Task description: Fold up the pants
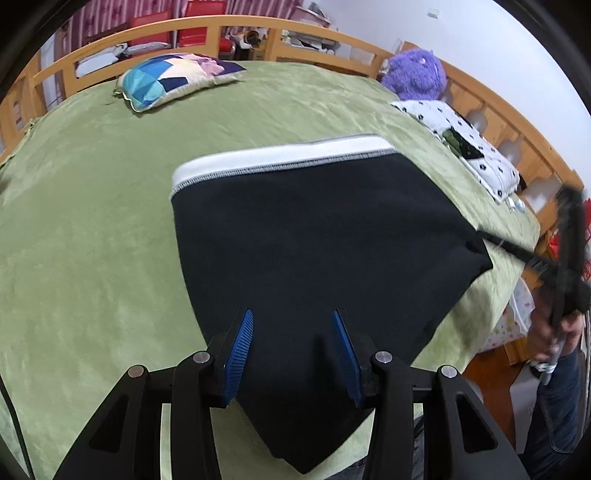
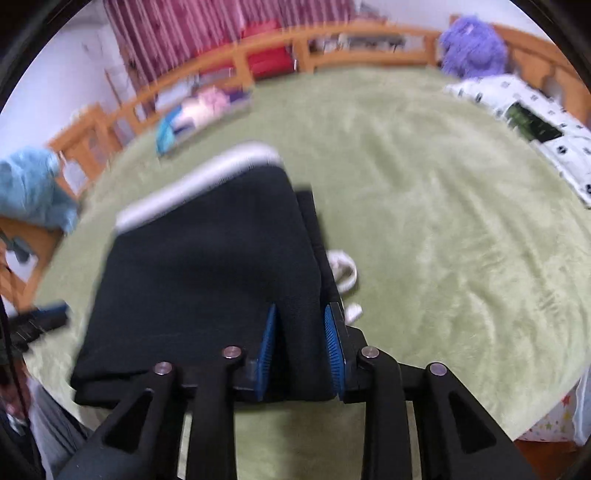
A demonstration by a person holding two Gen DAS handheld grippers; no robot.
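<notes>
Left wrist view gives you the sharper look: a green bed cover (image 1: 92, 206) fills most of the frame, ringed by a wooden bed rail (image 1: 258, 31). A patchwork pillow (image 1: 173, 79) lies in the upper left, a purple plush toy (image 1: 415, 75) sits in the upper right, and just below it rests a white spotted pillow (image 1: 476, 155) with a dark flat object on top that you cannot identify. None of these touch the pants.

Right wrist view is smeared with motion blur, so the rail, the pillows and a light blue cloth (image 2: 33, 188) at the left edge read only as soft shapes. A small white looped item (image 2: 345, 271) lies just beside the fabric's right edge; what it is stays unclear.

The black pants (image 1: 314, 240) lie on the cover at frame centre, their white waistband (image 1: 280, 157) along the far edge. In the left view the cloth's right corner is stretched toward the right gripper (image 1: 569, 258), which is blurred at the right edge of the frame.

Your left gripper (image 1: 293, 347) has its blue pads spread apart, with the near part of the pants showing between them; whether the pads touch the fabric is hard to tell. Your right gripper (image 2: 301, 345), at lower centre of its own view, stands partly spread with a fold of the pants' right edge between its pads.
</notes>
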